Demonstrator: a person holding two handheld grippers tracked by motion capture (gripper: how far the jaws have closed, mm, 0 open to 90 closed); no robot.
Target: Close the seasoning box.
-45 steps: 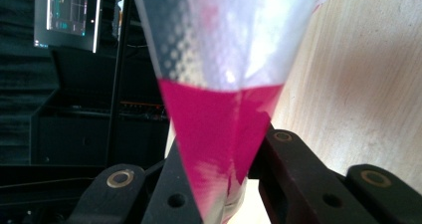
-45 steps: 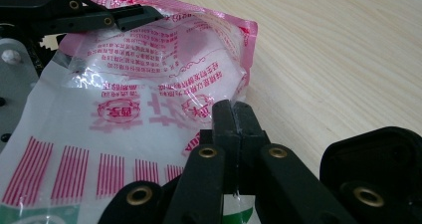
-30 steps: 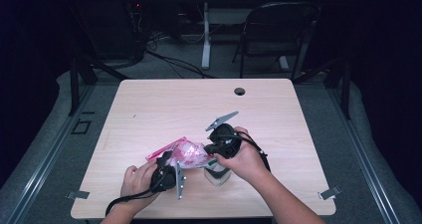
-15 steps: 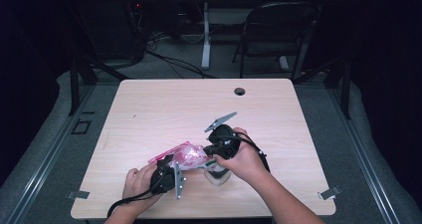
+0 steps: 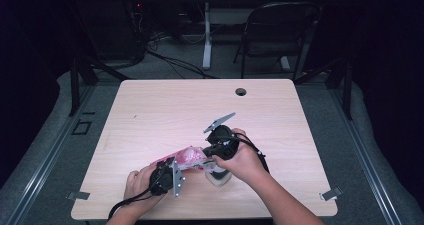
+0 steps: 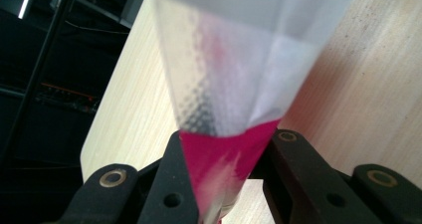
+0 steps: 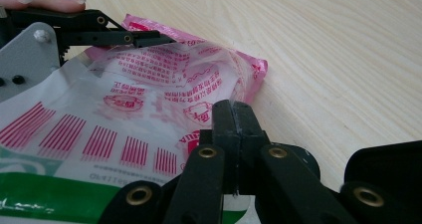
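Observation:
A clear plastic bag (image 5: 187, 157) with pink edges and pink print is stretched between both grippers just above the table's front. My left gripper (image 5: 174, 163) grips its pink edge (image 6: 224, 159) between the jaws, which have just eased open a little with the film still pinched. In the right gripper view the left gripper (image 7: 149, 37) clamps the far pink rim of the bag (image 7: 149, 84). My right gripper (image 7: 234, 107) is shut tight on a fold of the film; in the high view the right gripper (image 5: 204, 152) points left at the bag. The bag's white and green part hangs under my right hand.
The light wooden table (image 5: 200, 105) has a round cable hole (image 5: 241, 91) near its far edge. Metal clips (image 5: 330, 194) sit at the front corners. A black folding chair (image 5: 280, 30) and cables stand on the floor beyond.
Both hands stay where they were. The bag's bulge between the grippers has sunk and flattened slightly.

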